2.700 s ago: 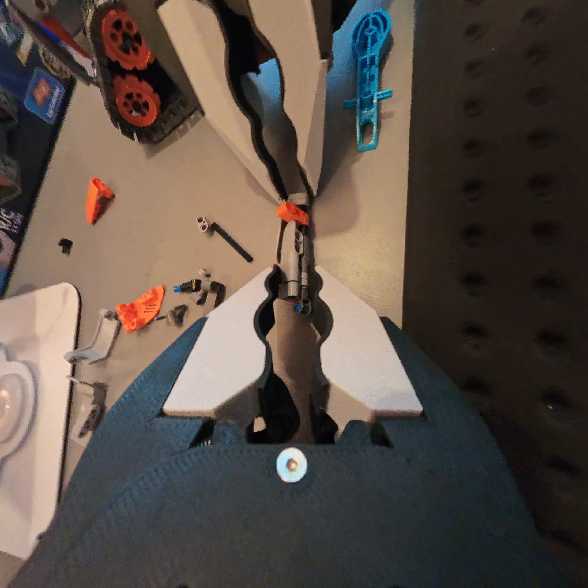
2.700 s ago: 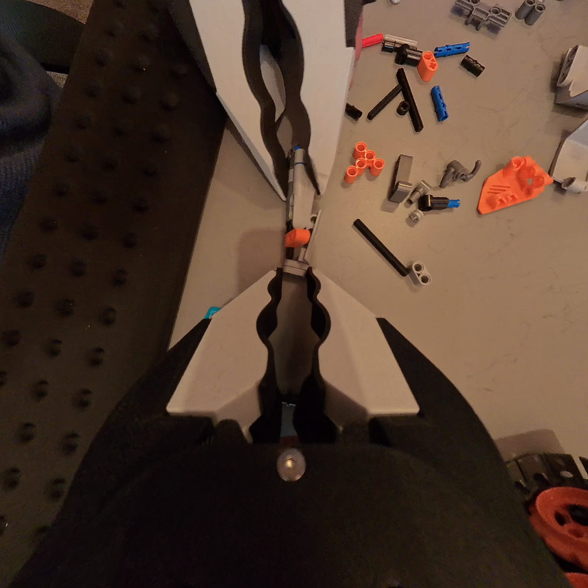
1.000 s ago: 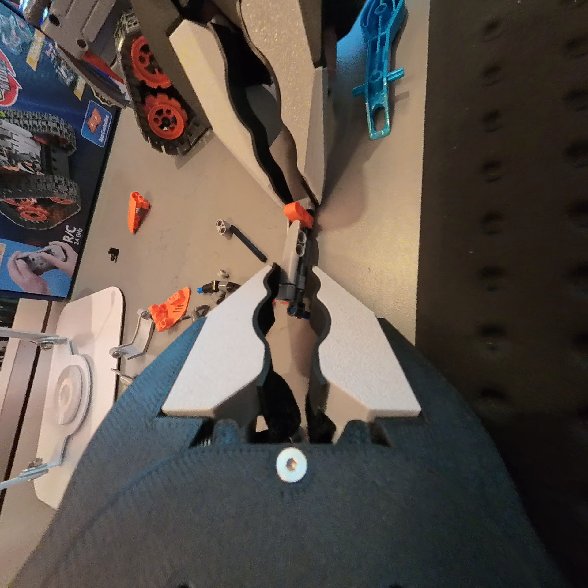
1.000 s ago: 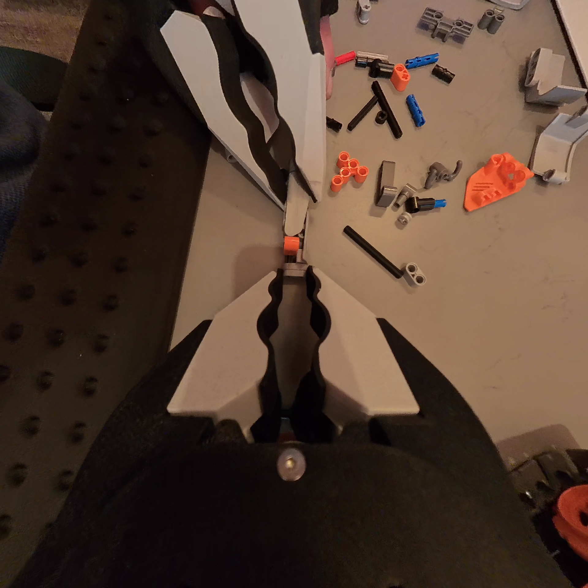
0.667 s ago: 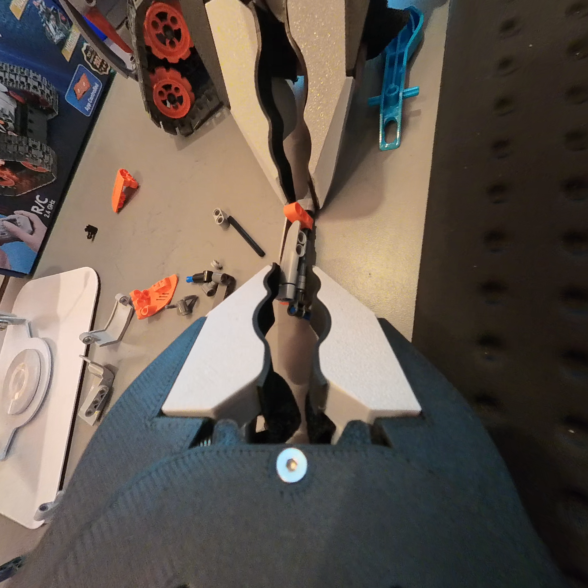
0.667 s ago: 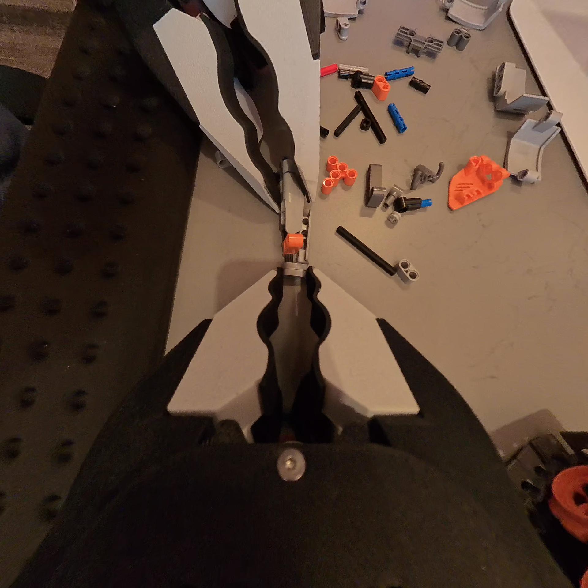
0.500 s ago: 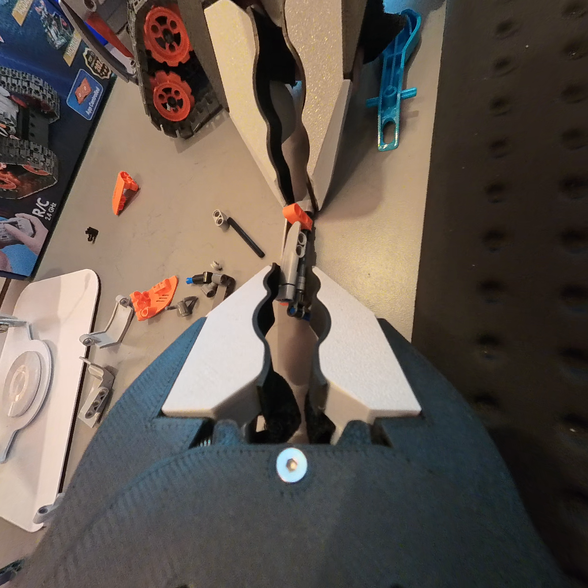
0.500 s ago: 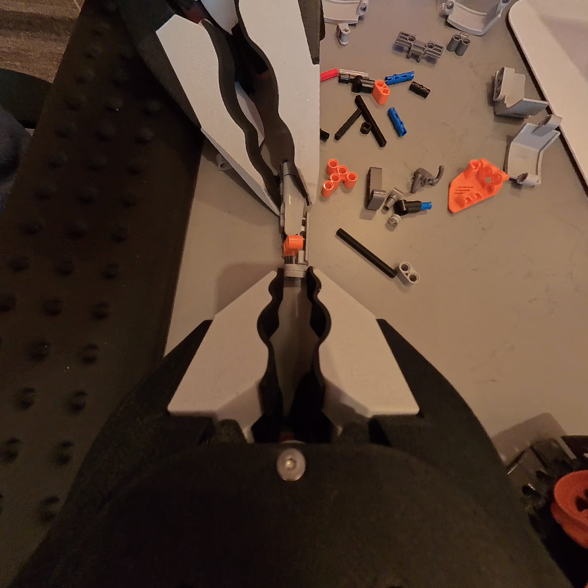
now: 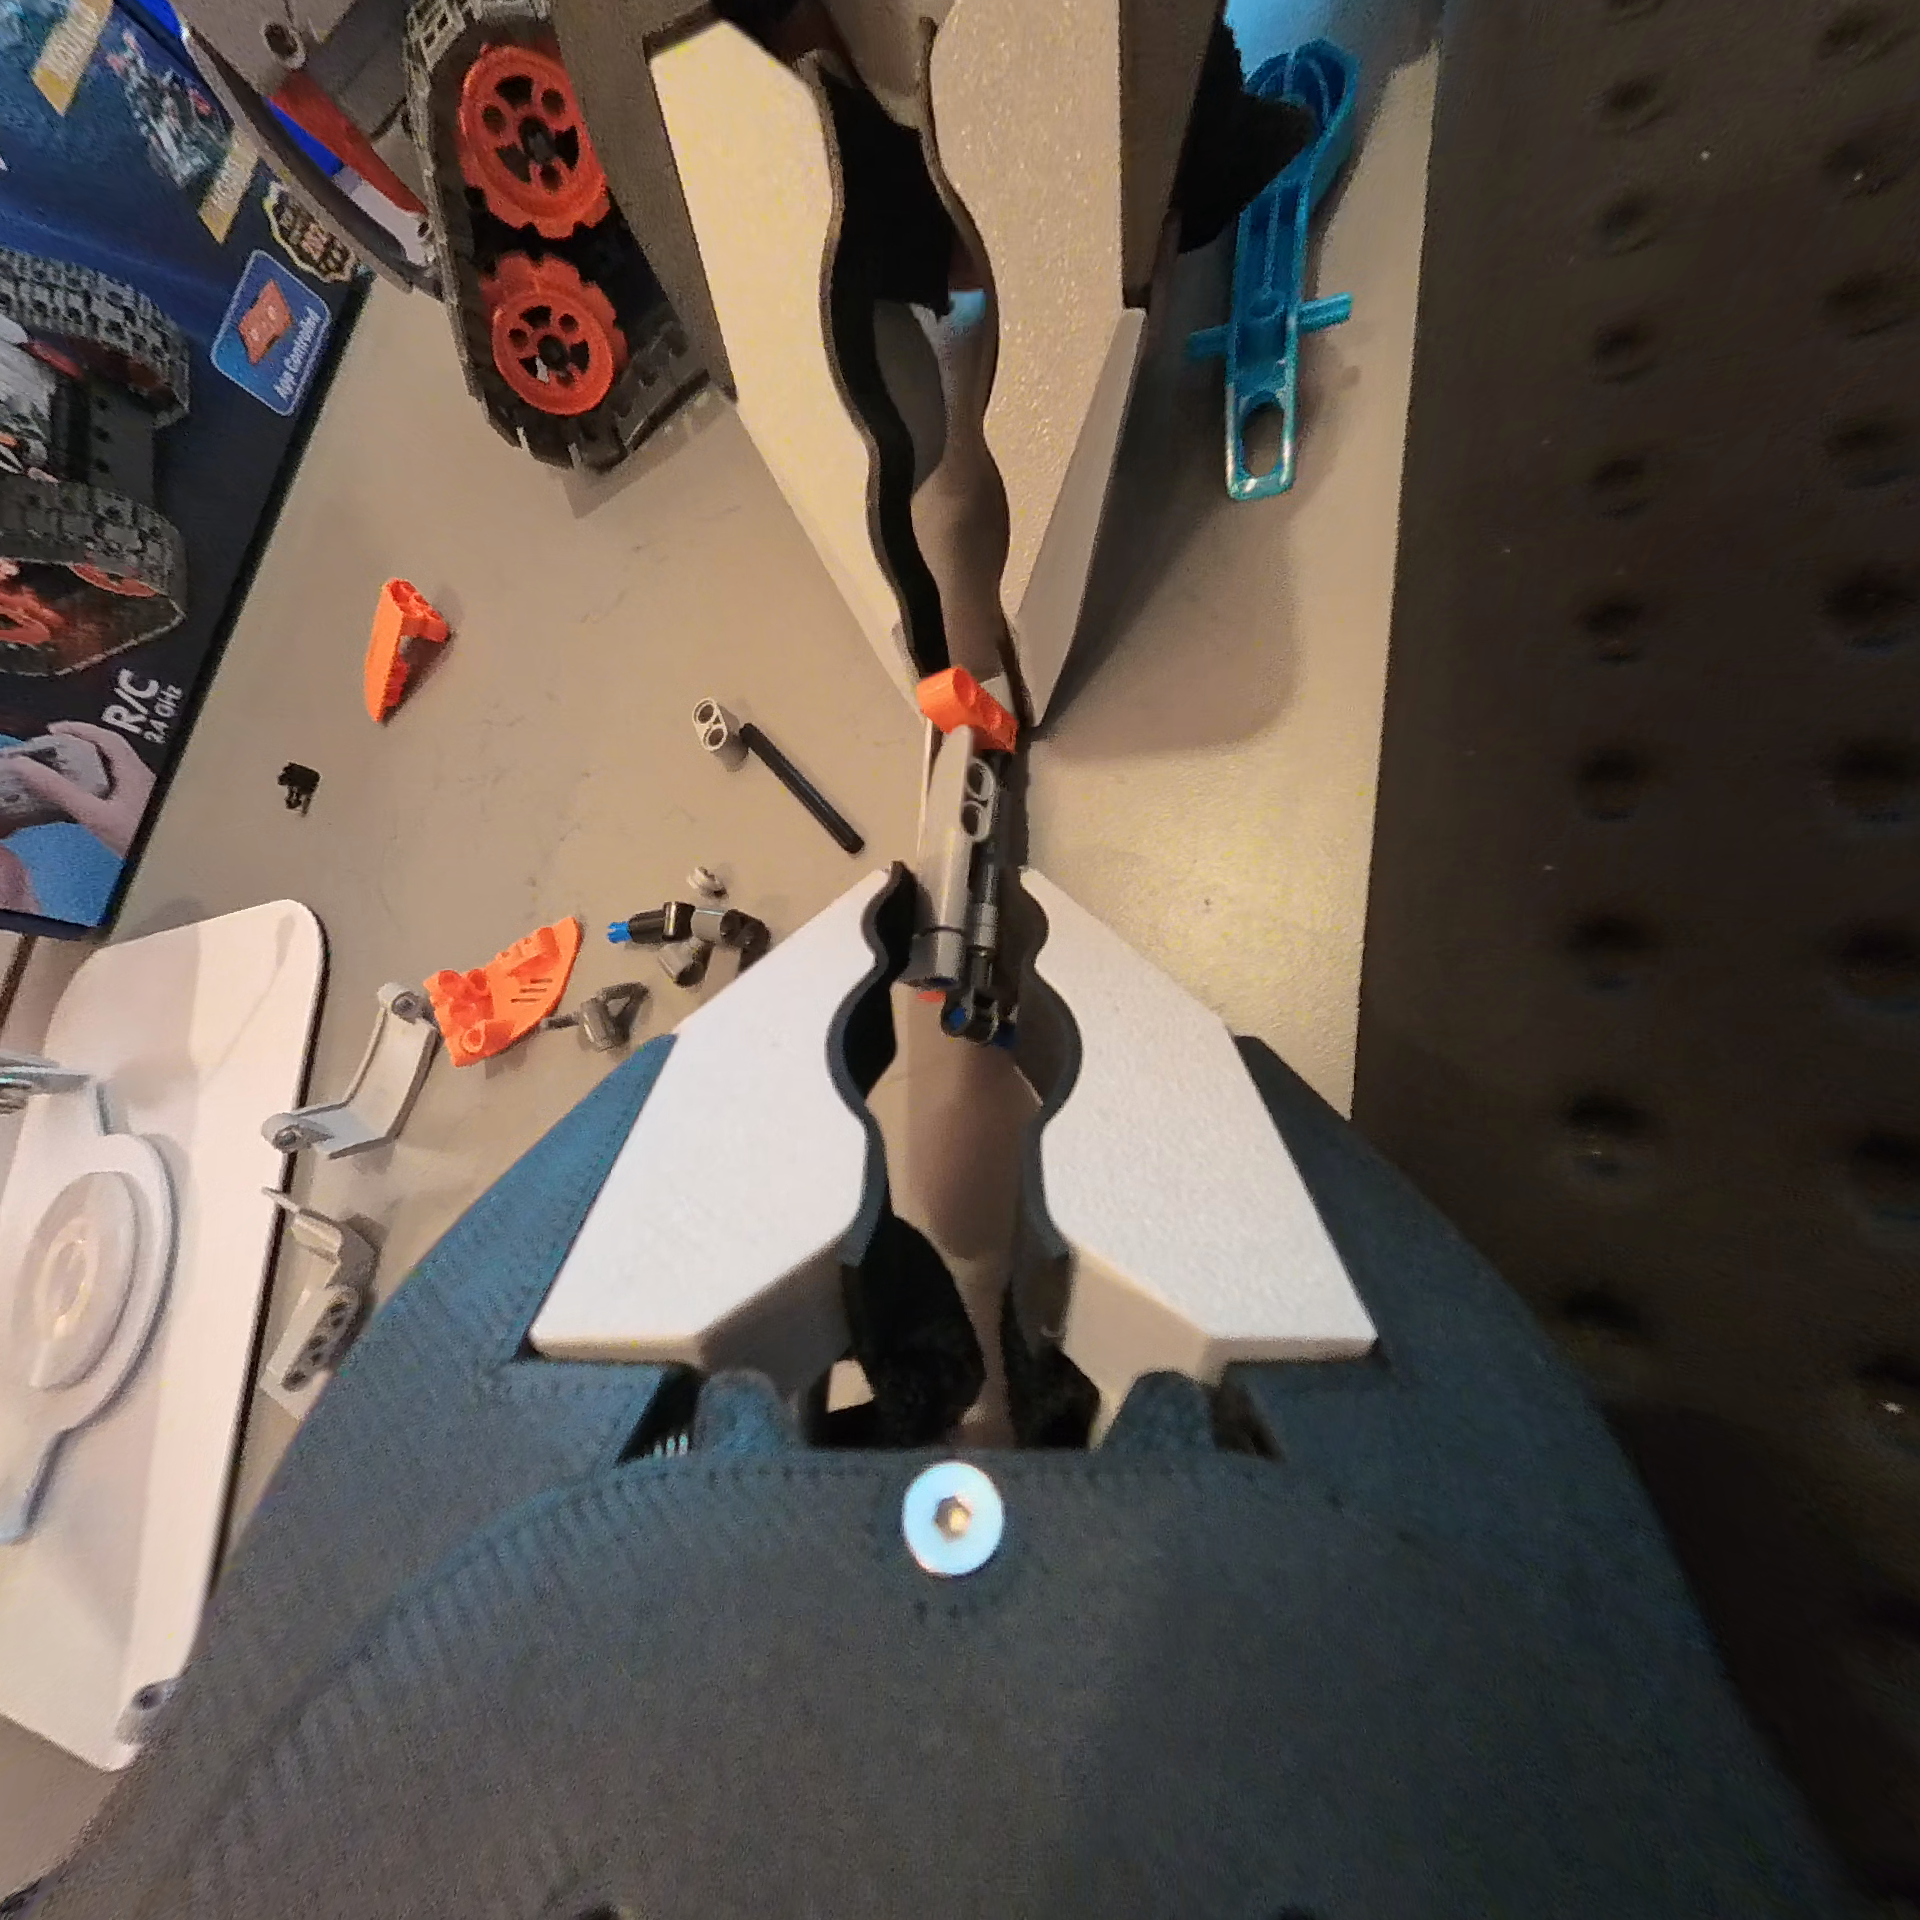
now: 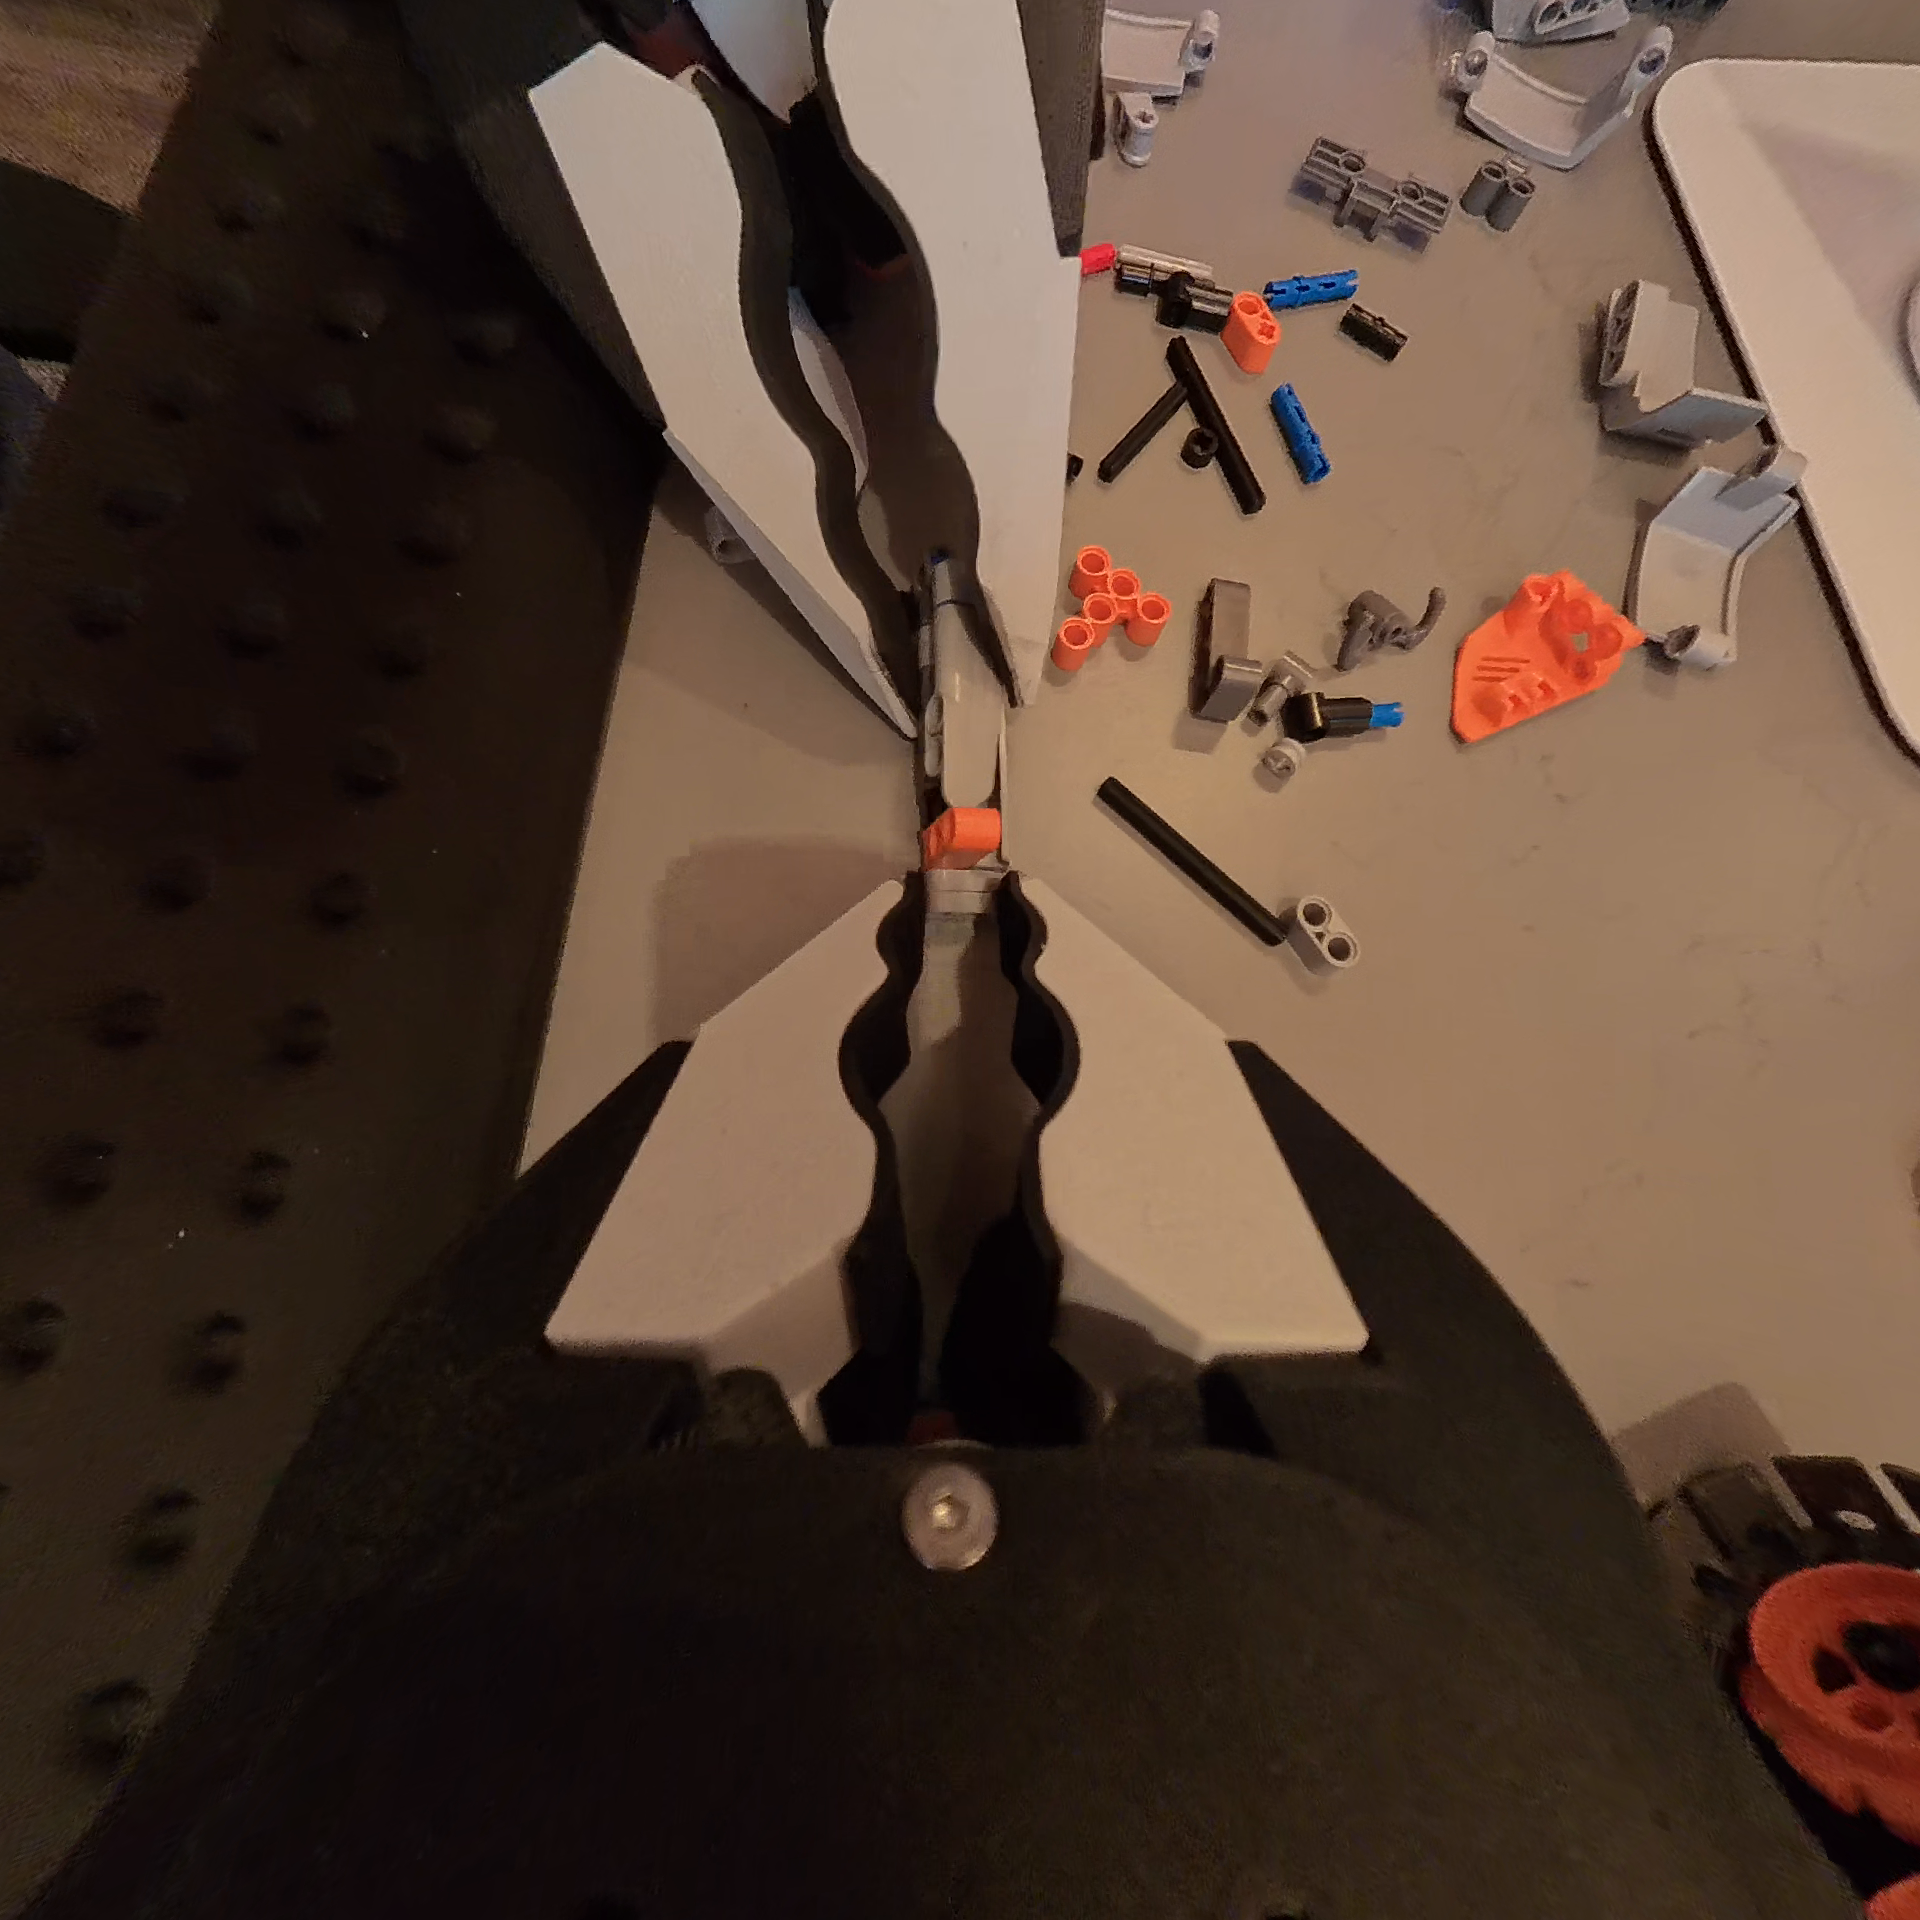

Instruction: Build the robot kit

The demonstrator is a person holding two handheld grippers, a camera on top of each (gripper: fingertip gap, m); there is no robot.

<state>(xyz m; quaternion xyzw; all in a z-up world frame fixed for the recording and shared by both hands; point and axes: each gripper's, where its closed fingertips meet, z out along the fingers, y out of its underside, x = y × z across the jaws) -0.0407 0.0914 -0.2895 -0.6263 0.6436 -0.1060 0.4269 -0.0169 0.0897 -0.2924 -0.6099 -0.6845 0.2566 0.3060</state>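
Observation:
A small grey building-brick assembly (image 9: 961, 831) with black pins and an orange connector (image 9: 966, 709) hangs between both grippers above the table. My left gripper (image 9: 951, 914) is shut on its near end. In the left wrist view, the right gripper's tips pinch the far end by the orange connector. In the right wrist view my right gripper (image 10: 961, 883) is shut on the grey end of the assembly (image 10: 961, 707), just behind the orange connector (image 10: 961, 834). The left gripper's fingers (image 10: 997, 416) come in from the top and clamp its other end.
Loose parts lie on the grey table: black axle (image 10: 1195, 862), orange panel (image 10: 1538, 660), orange cluster (image 10: 1112, 608), blue pins (image 10: 1299, 431), grey pieces. A tracked vehicle with orange wheels (image 9: 540, 239), a blue box (image 9: 94, 416), a white plate (image 9: 135, 1195) and a teal tool (image 9: 1273, 343) lie around. A dark studded mat (image 9: 1662, 727) borders the table. My two grippers' fingertips are within a few centimetres of each other.
Both grippers stay shut on the assembly. The pair has shifted and tilted slightly over the table; the held assembly keeps its place between the tips.

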